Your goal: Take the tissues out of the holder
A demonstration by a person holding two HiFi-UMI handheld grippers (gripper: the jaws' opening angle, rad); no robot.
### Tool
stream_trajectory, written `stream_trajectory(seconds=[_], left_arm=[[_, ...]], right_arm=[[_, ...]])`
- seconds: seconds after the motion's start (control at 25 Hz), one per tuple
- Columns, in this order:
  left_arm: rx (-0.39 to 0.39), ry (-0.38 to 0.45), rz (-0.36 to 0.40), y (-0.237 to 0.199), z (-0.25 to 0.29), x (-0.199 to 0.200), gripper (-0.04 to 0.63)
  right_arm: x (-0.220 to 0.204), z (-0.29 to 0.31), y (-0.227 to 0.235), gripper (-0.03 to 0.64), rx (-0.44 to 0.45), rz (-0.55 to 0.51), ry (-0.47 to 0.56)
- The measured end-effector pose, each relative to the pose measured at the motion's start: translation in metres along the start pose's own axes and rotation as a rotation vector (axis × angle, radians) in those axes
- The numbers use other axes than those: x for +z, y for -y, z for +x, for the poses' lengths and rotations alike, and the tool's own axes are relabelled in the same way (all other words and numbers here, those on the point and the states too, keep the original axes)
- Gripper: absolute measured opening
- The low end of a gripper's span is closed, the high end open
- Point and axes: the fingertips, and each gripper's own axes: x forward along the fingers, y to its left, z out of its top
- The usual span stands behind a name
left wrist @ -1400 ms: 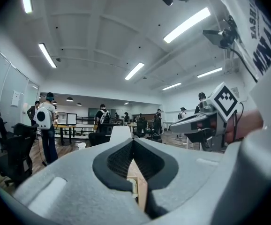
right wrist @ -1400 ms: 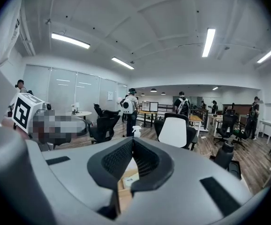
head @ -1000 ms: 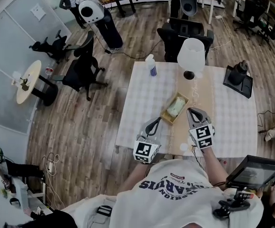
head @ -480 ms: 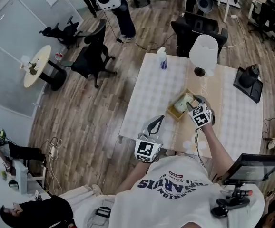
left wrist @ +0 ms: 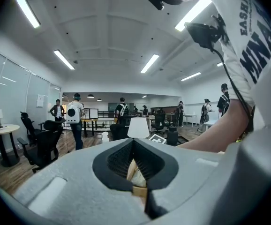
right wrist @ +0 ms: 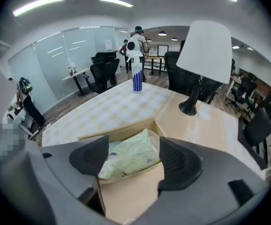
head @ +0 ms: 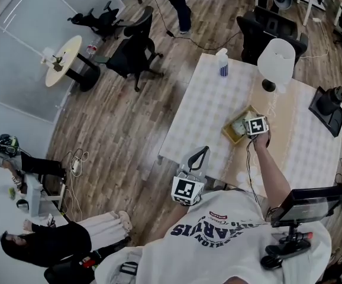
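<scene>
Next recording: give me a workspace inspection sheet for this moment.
Surface: cloth-covered table.
Job's things: tissue pack lying in the wooden holder.
Clutter: lamp, spray bottle, black tray.
Grippers: right gripper open, jaws have just been opening, pack between them, untouched; left gripper shut, near the table edge.
Cables: floor leads.
Surroundings: office chairs, round table, people.

1. An open-plan office: black swivel chairs (head: 134,53) stand about on a wood floor (head: 118,129).
2. Glass partition walls (right wrist: 79,46) line one side, under long ceiling strip lights (left wrist: 64,60).
3. Desks (left wrist: 95,121) fill the back, with people (left wrist: 74,118) standing among them.
</scene>
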Motion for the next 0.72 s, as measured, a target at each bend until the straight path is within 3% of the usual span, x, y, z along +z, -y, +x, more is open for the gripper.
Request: stream_trajectory(seconds=[0.16, 0.28, 0.52, 0.56, 0.6, 0.64, 0.72], left_arm=[[0.052, -0.016, -0.007, -0.013, -0.002, -0.009, 0.005], [0.082, -0.019, -0.005, -0.020, -0.006, -0.009, 0.005], [0.127, -0.025, -0.003, -0.028, -0.014, -0.008, 0.004], [0.131, -0.024, -0.004, -0.029, -0.014, -0.007, 0.005], [0.134, -0.022, -0.003, -0.029, -0.014, -0.006, 0.005], [0.136, -0.020, -0.001, -0.029, -0.014, -0.006, 0.005], [0.138, -0.020, 0.000, -0.030, -0.014, -0.008, 0.005]], right_arm=[[-0.012, 0.038, 0.010, 0.348, 0.008, 0.167, -0.048], [-0.023, 0.054, 0.018, 0.368, -0.020, 0.231, -0.090], [-0.032, 0.068, 0.015, 0.368, -0.057, 0.185, -0.180], [-0.033, 0.069, 0.014, 0.344, -0.061, 0.168, -0.192], [-0.033, 0.069, 0.014, 0.204, -0.063, 0.149, -0.200], [-0.033, 0.070, 0.013, 0.012, -0.062, 0.130, -0.204], [-0.034, 0.071, 0.014, 0.008, -0.054, 0.105, -0.207]])
